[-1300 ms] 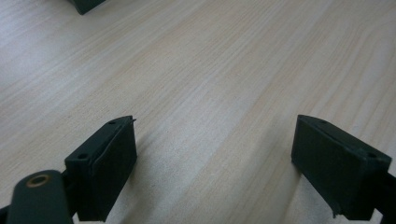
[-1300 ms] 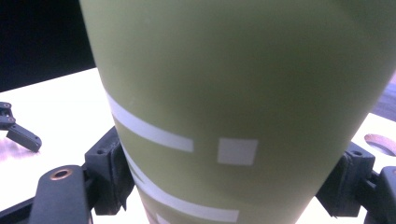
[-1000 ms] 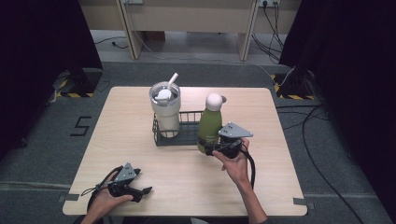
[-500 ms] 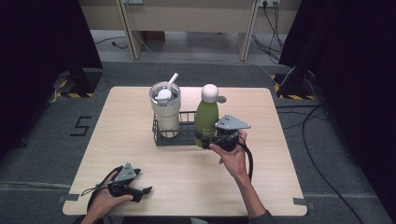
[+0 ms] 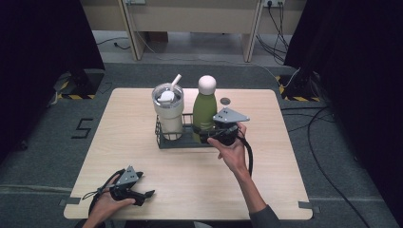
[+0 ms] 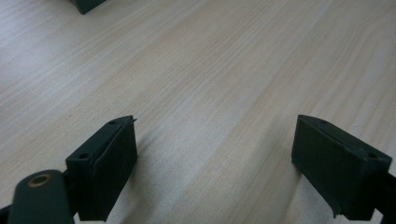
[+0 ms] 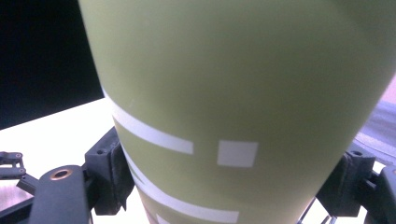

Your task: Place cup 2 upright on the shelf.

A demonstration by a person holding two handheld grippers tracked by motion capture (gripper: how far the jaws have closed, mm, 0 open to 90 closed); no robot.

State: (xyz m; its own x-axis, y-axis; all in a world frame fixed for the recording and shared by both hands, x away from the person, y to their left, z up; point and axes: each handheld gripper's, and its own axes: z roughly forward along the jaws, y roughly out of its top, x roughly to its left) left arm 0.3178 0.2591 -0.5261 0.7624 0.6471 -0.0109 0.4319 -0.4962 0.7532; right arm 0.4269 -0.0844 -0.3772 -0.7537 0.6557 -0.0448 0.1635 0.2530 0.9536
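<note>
Pale wood table (image 5: 142, 118) on grey carpet, dark curtains either side, and mid-frame the right gripper (image 5: 212, 136) clamps the green bottle (image 5: 205, 108) over the wire caddy (image 5: 162, 141) beside the lidded tumbler (image 5: 168, 110), where a tilt could snag the rim, while the left gripper (image 5: 138, 195) rests agape at lower left.

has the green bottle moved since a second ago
Yes. The green bottle, clamped in the right gripper, went from tilted in front of the wire basket to upright over its right compartment.
</note>
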